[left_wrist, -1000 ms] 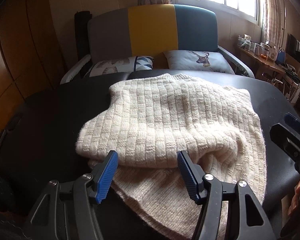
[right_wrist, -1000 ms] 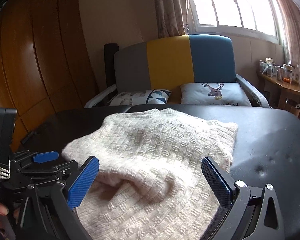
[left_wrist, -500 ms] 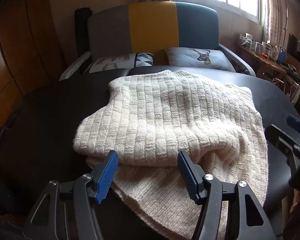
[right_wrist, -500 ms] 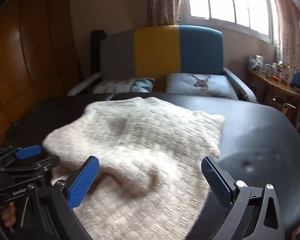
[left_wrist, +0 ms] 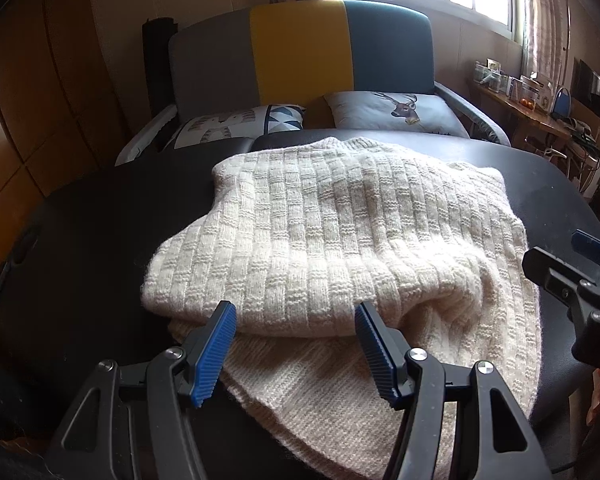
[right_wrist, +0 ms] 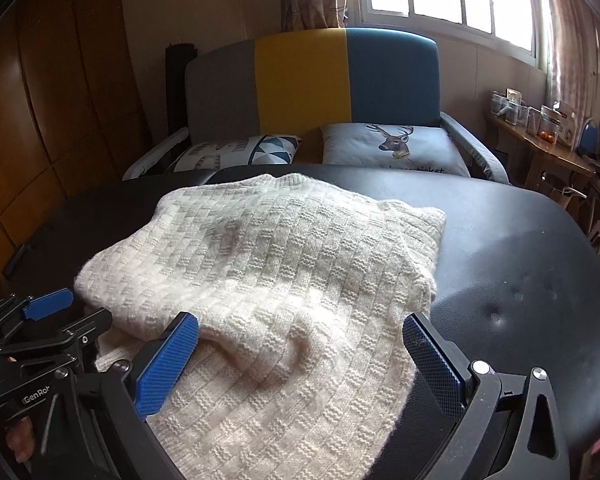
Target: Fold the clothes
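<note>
The cream knit sweater (left_wrist: 332, 240) now lies doubled on the black table (right_wrist: 540, 280); left gripper (left_wrist: 296, 344) and right gripper (right_wrist: 300, 360), both spread wide and empty, have backed off; this fold looks done.

right gripper (right_wrist: 300, 354): swung slightly right, then back | sweater (right_wrist: 268, 280): folded top layer nearer the fingers

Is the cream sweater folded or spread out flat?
Folded: the sweater's upper layer doubles over a lower layer sticking out at the near edge.

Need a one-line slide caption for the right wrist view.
Open right hand-held gripper poised over a partly folded cream knit sweater on a black padded table.
</note>
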A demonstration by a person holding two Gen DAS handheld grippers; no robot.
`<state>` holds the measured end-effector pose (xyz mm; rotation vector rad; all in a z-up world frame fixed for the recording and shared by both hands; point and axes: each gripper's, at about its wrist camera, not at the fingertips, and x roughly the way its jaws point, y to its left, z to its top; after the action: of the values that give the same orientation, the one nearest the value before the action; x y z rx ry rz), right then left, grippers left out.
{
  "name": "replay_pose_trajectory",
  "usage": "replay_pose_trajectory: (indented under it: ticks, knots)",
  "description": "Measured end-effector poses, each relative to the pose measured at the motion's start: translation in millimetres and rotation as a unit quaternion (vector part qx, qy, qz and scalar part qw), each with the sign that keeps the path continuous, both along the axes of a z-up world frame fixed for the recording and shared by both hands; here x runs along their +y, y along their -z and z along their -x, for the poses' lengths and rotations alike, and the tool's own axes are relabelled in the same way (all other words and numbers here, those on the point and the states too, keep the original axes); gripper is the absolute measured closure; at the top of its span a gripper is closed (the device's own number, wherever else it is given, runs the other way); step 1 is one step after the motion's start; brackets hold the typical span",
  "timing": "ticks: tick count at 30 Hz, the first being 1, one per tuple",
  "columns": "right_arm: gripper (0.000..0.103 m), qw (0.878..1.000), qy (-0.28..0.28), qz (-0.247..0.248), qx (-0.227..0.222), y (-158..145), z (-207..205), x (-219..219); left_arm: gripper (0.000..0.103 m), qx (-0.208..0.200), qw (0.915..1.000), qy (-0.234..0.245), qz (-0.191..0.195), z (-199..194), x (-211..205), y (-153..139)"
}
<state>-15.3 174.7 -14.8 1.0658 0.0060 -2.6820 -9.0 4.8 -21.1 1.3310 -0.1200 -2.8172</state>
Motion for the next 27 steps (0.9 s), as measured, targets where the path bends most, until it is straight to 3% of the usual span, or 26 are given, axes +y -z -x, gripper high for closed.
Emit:
replay_pose_trajectory:
  ticks: [23, 27]
  knots:
    - [0.0, 0.999, 0.034, 0.014, -0.035, 11, 43, 34, 0.04, -0.014, 0.9999, -0.003, 0.001, 14, 2, 7]
    - [0.0, 0.997, 0.082, -0.005, -0.013, 8, 46, 44, 0.04, -0.01, 0.9999, -0.004, 0.0, 17, 1, 7]
